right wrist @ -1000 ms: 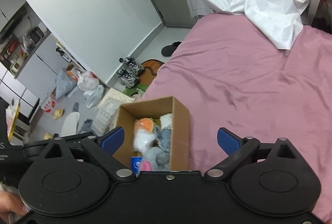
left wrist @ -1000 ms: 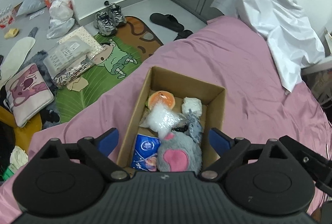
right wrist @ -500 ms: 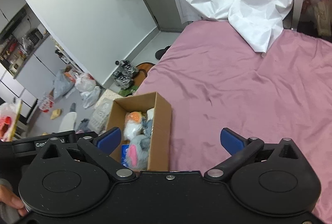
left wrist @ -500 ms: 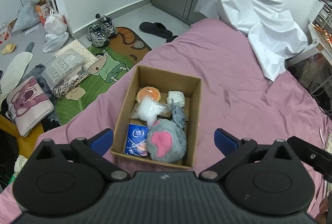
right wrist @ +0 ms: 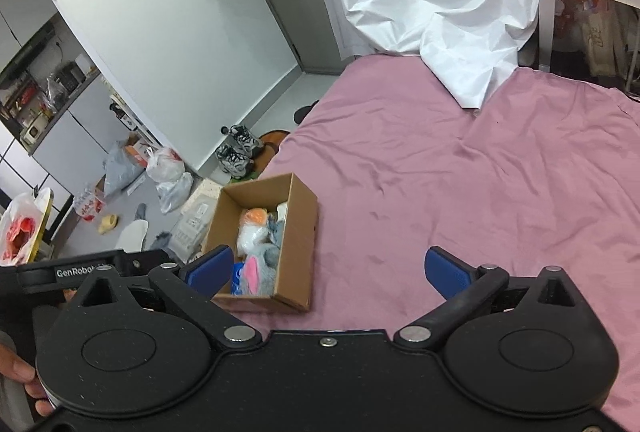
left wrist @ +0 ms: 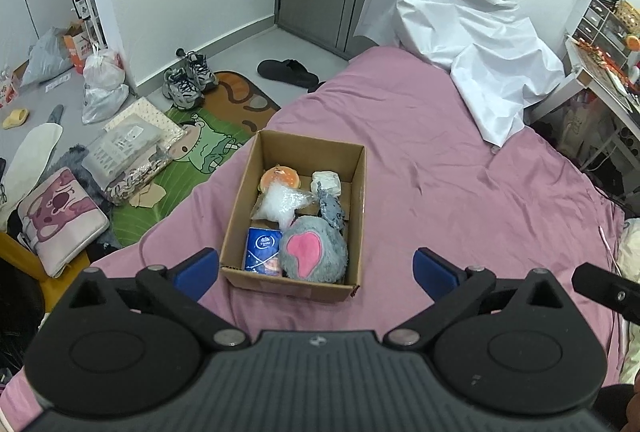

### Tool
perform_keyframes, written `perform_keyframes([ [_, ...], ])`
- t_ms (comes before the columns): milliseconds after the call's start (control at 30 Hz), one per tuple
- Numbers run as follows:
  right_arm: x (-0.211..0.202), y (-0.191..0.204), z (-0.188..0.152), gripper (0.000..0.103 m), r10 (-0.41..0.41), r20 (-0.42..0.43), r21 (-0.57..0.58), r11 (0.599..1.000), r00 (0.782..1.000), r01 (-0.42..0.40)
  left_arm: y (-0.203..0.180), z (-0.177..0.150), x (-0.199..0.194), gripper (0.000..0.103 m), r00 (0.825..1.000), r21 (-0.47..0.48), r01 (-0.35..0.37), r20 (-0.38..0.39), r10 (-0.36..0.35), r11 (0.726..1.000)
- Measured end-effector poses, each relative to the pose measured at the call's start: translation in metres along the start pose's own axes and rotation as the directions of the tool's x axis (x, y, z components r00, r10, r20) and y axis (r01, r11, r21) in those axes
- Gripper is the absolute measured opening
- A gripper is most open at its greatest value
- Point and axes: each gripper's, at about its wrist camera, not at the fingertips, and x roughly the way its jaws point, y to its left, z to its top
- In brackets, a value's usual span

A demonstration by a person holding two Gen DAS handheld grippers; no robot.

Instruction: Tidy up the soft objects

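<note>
An open cardboard box sits on the pink bed near its left edge. Inside lie a grey plush with a pink patch, a blue tissue pack, a clear bag of white stuffing, an orange toy, a white roll and a small grey toy. My left gripper is open and empty, held above the box's near side. My right gripper is open and empty, to the right of the box.
A white sheet is draped at the bed's far end. The floor at left holds a green mat, sneakers, a slipper, bags and a pink cushion. A cluttered desk stands at right.
Both grippers have pulled up and back from the box, which now looks smaller and farther. Both stay open and empty. The box contents have not moved.
</note>
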Motion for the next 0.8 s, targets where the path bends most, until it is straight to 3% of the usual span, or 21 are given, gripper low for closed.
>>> perform_keyframes([
  [267,-0.024,0.005,-0.015,0.103,0.017,-0.002,-0.046,0.999,1.000,-0.017,-0.001,-0.008,-0.022,0.102,1.000,0.016,0.013,0.022,-0.013,1.000],
  [800,-0.050,0.004,-0.036,0.103,0.006,0.030,-0.031,1.000,1.000,-0.005,-0.005,-0.037,-0.059,0.102,0.998,0.069,0.044,0.046,-0.048,0.997],
])
